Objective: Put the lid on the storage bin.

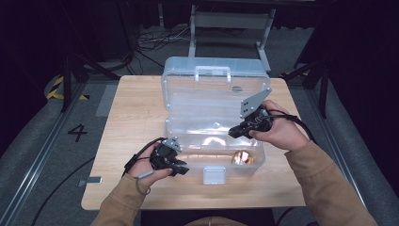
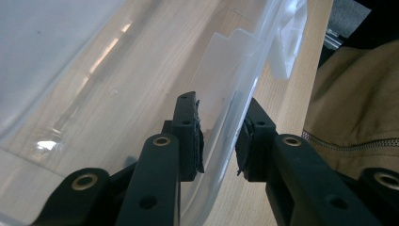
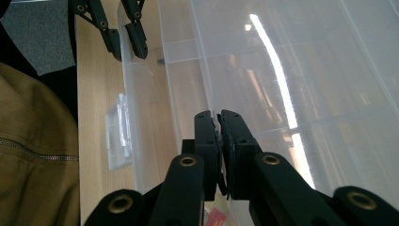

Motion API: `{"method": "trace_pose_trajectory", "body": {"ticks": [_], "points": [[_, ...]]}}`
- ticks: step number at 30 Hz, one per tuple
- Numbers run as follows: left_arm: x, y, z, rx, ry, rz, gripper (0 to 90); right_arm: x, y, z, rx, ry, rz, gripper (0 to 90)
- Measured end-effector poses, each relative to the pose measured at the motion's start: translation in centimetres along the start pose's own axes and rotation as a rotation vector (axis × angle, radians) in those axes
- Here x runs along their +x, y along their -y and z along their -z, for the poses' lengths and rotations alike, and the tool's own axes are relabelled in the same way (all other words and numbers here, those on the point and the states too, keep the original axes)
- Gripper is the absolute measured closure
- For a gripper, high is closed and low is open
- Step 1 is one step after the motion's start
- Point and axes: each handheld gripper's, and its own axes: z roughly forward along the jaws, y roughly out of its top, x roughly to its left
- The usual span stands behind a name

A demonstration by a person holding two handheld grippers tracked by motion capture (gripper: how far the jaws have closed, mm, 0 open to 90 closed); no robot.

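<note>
Dark room, cables on the floor behind; light wooden worktop (image 1: 136, 108) carries a clear plastic lidded storage box (image 1: 214, 75), lid up, white front latch (image 1: 214, 175) toward the person. Left hand-held gripper (image 1: 181, 168) sits at the box's near-left front corner: in the left gripper view its jaws straddle the clear front wall (image 2: 223, 127), one jaw inside, one outside; the pads look to be on the wall, though a slight gap can't be ruled out. Right hand-held gripper (image 1: 233, 133) is over the box interior from the right, jaws pressed together on the thin edge of a clear plastic inner tray (image 3: 263, 61), pinching it. Shiny gold-and-red round object (image 1: 243, 157) lies in the box bottom, near-right corner, below the right hand-held gripper. Tan sleeves come in from the bottom edge.
</note>
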Motion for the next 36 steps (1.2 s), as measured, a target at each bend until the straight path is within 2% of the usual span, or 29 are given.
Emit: {"method": "trace_pose_trajectory", "body": {"ticks": [21, 36], "points": [[-0.02, -0.01, 0.02, 0.003, 0.001, 0.016, 72.2, 0.71, 0.26, -0.27, 0.014, -0.005, 0.021, 86.7], [-0.07, -0.16, 0.44, 0.006, 0.004, 0.028, 70.9, 0.89, 0.30, -0.22, 0.014, 0.012, 0.020, 86.5]]}}
